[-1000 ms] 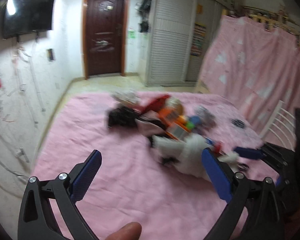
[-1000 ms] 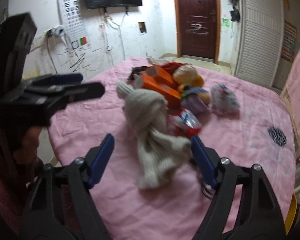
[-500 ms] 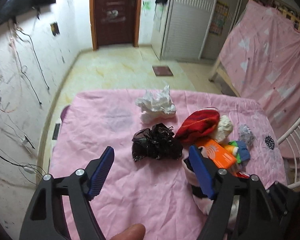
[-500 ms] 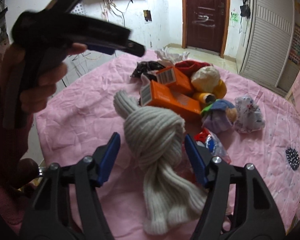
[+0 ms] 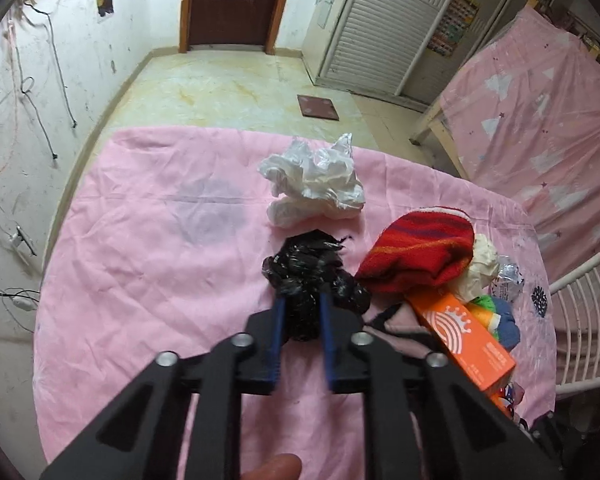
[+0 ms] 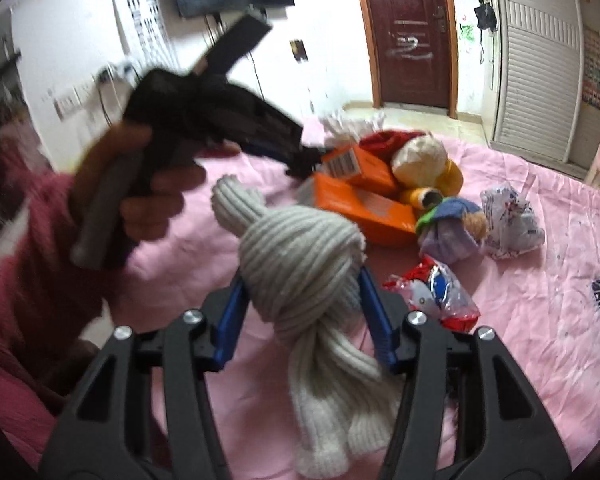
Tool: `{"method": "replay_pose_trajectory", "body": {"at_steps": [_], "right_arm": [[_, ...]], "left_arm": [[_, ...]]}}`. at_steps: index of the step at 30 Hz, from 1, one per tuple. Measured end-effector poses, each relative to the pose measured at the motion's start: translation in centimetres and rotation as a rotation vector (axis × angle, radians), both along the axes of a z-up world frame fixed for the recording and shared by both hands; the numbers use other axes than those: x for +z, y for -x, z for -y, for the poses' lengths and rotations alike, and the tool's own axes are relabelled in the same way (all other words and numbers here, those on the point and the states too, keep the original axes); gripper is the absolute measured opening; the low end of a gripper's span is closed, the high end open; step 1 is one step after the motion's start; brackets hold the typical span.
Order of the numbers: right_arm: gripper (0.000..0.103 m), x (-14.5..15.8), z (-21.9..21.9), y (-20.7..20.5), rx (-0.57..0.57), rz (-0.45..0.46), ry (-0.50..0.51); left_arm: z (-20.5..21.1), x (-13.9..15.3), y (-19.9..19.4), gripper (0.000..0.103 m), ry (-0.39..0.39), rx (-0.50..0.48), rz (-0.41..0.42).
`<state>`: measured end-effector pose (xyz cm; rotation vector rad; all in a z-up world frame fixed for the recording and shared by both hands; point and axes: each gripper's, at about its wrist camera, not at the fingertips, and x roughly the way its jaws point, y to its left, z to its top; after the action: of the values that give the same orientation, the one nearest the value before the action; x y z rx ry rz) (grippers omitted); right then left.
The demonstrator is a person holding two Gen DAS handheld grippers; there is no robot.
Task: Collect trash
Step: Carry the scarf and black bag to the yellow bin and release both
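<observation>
Left wrist view: the left tongs (image 5: 302, 316) have just been closing and now pinch the crumpled black plastic bag (image 5: 314, 276), which lies mid-table on the pink table (image 5: 140, 248), just beside the red knit hat (image 5: 420, 256) and short of the white crumpled bag (image 5: 316, 180) near the far edge. Half a second ago these tongs stood spread above it. Step in hand: seizing trash; the next move likely calls for a clean lift. Right wrist view: the right tongs (image 6: 304, 312) have just been closing around the grey knitted hat (image 6: 300, 264), pads touching its sides; earlier they stood wider.
</observation>
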<state>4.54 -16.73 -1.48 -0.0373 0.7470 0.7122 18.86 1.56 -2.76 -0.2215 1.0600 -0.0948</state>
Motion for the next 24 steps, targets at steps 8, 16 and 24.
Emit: {"method": "replay_pose_trajectory", "body": {"at_steps": [8,16,24], "right_arm": [[0.052,2.4,2.8,0.7,-0.005,0.022,-0.183],[0.052,4.9,8.3,1.8,-0.109,0.106,-0.225],[0.052,6.1,16.7,3.9,-0.256,0.164,-0.244]], "left_arm": [[-0.2,4.6,2.8,0.000,-0.033,0.059,0.130],[4.8,10.0,7.1,0.000,-0.031,-0.040,0.257],[16.0,12.4,10.5,0.000,-0.008,-0.253,0.318]]}}
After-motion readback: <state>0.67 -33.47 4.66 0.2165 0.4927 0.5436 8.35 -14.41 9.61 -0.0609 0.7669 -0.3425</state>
